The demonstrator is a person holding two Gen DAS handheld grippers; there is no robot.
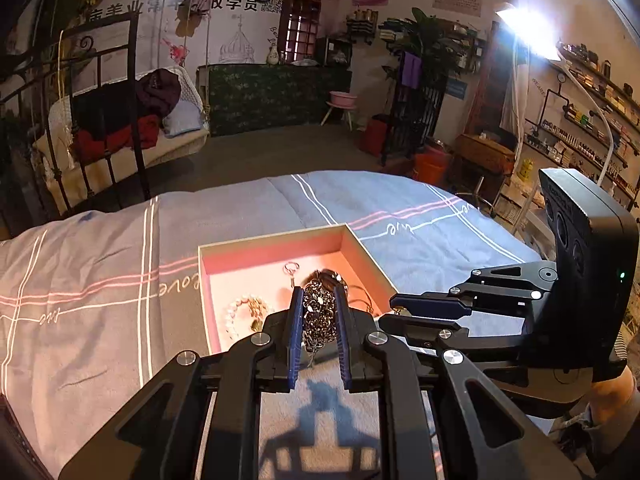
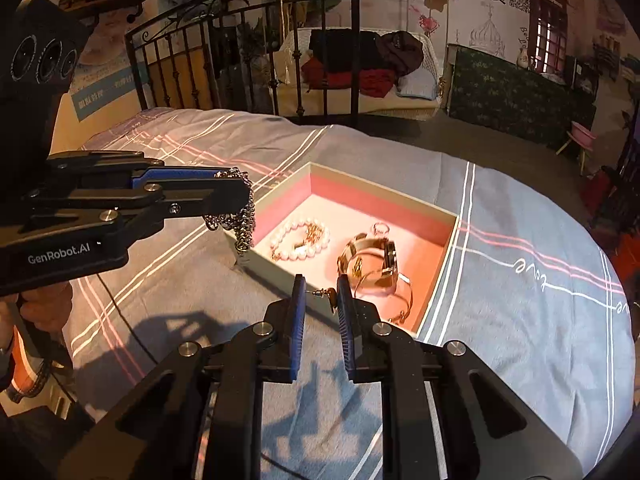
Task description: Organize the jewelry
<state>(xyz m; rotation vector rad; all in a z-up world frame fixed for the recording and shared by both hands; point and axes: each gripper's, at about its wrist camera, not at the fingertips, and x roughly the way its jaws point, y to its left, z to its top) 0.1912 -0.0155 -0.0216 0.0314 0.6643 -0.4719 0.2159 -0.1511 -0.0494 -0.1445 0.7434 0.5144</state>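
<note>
An open pink-lined box lies on the bed. My left gripper is shut on a dark metal chain necklace and holds it above the box's near edge, the chain dangling. My right gripper is shut on a small stud earring just over the box's near wall. In the box lie a pearl bracelet, a gold watch, a thin gold bangle and a small ring.
The bed has a grey-blue striped quilt. A black iron bed frame stands at the far side. A cluttered room with shelves, a lamp and a wicker seat lies beyond.
</note>
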